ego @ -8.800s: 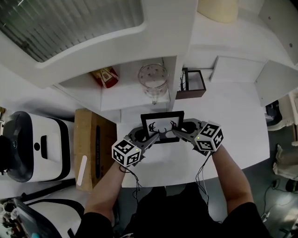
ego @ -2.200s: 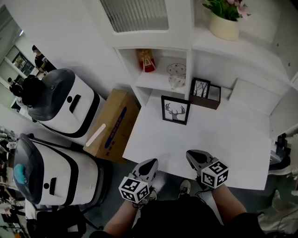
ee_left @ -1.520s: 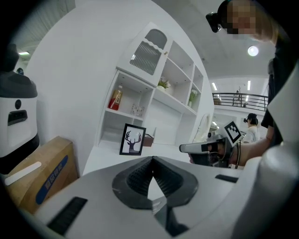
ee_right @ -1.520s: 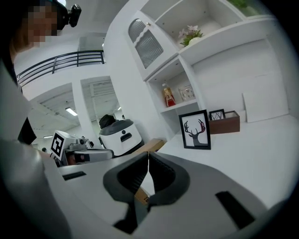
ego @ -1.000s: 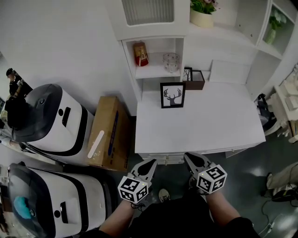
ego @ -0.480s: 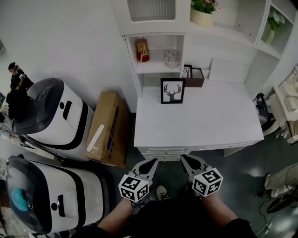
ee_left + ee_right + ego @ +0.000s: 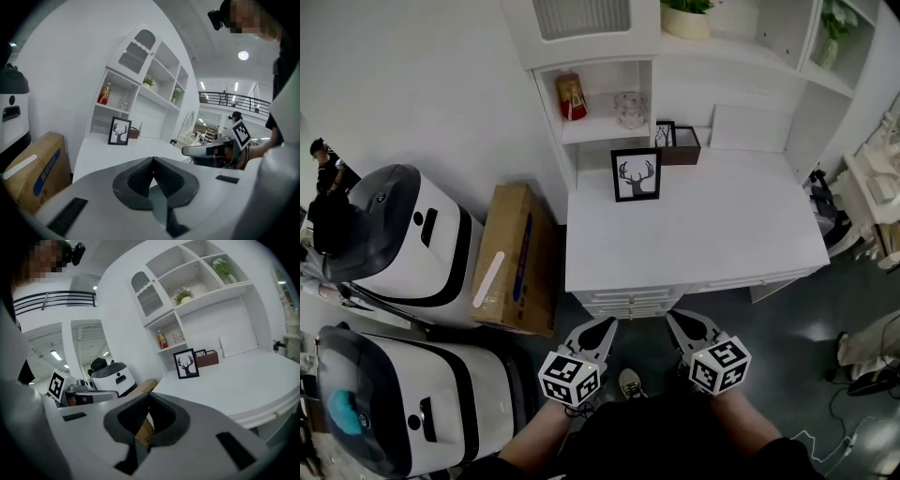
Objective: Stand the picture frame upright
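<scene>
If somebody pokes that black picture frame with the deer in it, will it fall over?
Probably. The black deer picture frame stands upright on its lower edge on the smooth white desk, so a push near its top would likely tip it. It looks stiff; any glass might crack.

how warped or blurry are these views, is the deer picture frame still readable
Head view: fisheye bows the desk edges, picture frame sharp. Left gripper view: dark corners, bent shelves, frame small but clear. Right gripper view: same warp, evenly bright, frame crisp.

Desk [image 7: 712,234] with upright picture frame [image 7: 637,175], brown box [image 7: 680,148]
</scene>
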Demonstrator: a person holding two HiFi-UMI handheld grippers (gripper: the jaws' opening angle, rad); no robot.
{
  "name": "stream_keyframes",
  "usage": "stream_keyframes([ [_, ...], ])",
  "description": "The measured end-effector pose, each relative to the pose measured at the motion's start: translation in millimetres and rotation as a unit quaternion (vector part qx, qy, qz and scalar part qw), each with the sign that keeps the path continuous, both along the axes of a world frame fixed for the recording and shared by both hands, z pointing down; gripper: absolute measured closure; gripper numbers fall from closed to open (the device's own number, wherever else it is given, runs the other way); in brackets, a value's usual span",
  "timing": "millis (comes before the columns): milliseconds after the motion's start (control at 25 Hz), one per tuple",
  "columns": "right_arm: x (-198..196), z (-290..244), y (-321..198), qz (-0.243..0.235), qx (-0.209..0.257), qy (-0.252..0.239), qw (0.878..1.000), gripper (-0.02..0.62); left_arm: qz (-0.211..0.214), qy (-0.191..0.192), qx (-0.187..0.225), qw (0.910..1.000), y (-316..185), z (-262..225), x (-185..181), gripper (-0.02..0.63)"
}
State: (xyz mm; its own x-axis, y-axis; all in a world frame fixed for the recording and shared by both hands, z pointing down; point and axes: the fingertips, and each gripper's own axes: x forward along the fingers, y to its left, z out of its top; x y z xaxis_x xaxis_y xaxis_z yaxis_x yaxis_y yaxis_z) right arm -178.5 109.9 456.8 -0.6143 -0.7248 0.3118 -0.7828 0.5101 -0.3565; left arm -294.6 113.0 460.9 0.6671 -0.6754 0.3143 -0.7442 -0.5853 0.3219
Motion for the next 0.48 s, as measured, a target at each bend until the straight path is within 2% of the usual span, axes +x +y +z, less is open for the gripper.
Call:
stream_keyframes([
  [480,-2.4,4.1,4.1,-0.002,-0.005,-0.001,1.0,0.592,0.014,-0.005,0.003,0.9999,1.7,-0.5,5.9,0.601],
])
